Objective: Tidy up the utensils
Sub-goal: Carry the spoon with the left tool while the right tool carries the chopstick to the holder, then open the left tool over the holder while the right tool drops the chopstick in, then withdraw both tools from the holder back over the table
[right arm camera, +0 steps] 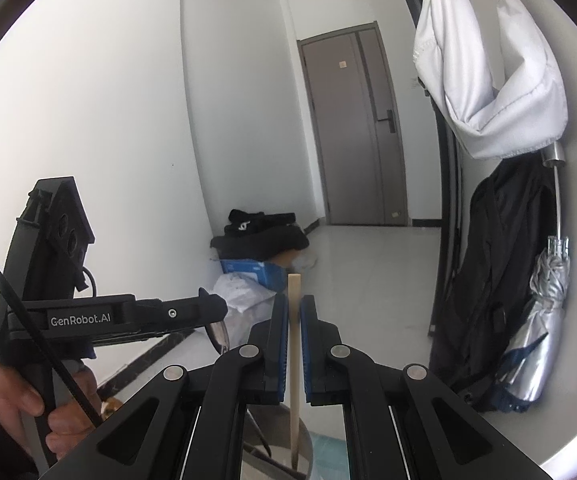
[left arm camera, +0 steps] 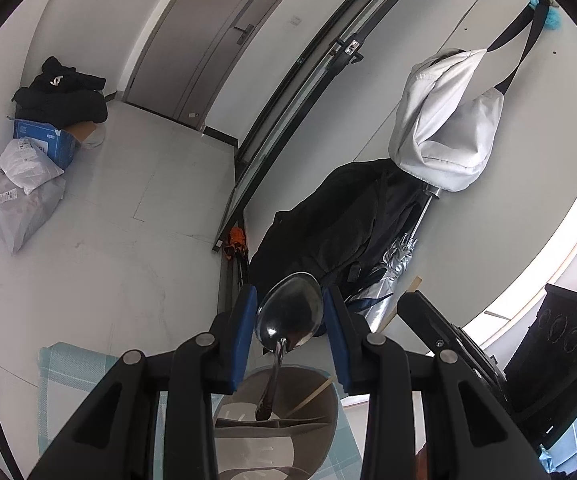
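I see the spoon [left arm camera: 288, 316] standing in the divided holder [left arm camera: 276, 428], bowl up and handle tip down in a compartment, its long axis near upright, leaning slightly. My left gripper [left arm camera: 288, 320] flanks the bowl with its blue pads apart, not touching it, so it is released. My right gripper [right arm camera: 294, 340] sits around the wooden chopstick [right arm camera: 294, 344], pads close beside it; I cannot tell whether they clamp it. The chopstick also stands near upright, lower end in the holder.

I judge the risks thus: withdrawing the left gripper sideways could clip the spoon bowl and tip the holder; dragging the chopstick could topple it.
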`<state>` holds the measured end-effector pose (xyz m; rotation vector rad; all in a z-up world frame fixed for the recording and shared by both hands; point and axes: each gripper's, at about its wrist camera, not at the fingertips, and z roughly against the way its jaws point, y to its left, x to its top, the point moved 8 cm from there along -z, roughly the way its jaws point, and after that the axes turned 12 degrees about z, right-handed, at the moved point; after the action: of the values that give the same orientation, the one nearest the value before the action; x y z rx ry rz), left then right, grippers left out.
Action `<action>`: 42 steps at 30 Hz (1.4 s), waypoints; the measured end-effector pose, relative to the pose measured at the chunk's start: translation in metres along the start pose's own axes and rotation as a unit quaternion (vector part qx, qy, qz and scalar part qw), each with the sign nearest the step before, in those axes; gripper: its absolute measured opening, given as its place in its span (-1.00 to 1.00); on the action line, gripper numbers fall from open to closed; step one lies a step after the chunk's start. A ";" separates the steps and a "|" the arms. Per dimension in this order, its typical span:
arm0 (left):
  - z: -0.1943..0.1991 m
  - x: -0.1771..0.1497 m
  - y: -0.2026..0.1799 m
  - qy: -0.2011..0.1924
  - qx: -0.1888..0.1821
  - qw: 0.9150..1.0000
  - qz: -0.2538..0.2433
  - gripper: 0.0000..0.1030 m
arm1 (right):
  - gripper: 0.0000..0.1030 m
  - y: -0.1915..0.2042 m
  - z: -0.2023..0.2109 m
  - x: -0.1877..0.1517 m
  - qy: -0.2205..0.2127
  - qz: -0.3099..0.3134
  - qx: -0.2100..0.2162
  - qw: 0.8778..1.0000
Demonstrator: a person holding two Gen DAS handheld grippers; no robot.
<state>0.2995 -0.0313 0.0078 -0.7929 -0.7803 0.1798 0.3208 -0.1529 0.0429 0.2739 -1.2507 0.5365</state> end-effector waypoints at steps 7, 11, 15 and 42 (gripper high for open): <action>-0.004 -0.016 0.000 0.028 0.006 1.000 -0.009 -0.42 | -0.90 0.007 -0.008 -0.026 0.030 -0.004 0.009 0.999; 0.000 -0.018 0.002 0.032 0.035 0.999 -0.012 -0.34 | -0.84 0.011 -0.016 -0.042 0.058 -0.007 0.029 0.998; 0.016 -0.014 0.005 0.014 0.057 0.998 -0.003 0.12 | -0.78 0.012 -0.014 -0.054 0.085 -0.007 0.042 0.995; 0.140 -0.073 -0.020 -0.086 0.191 0.976 -0.051 0.75 | 0.48 0.053 0.144 -0.034 0.015 -0.052 -0.011 0.998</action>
<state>0.1479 0.0036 0.0430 -0.3746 -0.9121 0.2999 0.1669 -0.1855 0.0494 0.3095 -1.2063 0.4347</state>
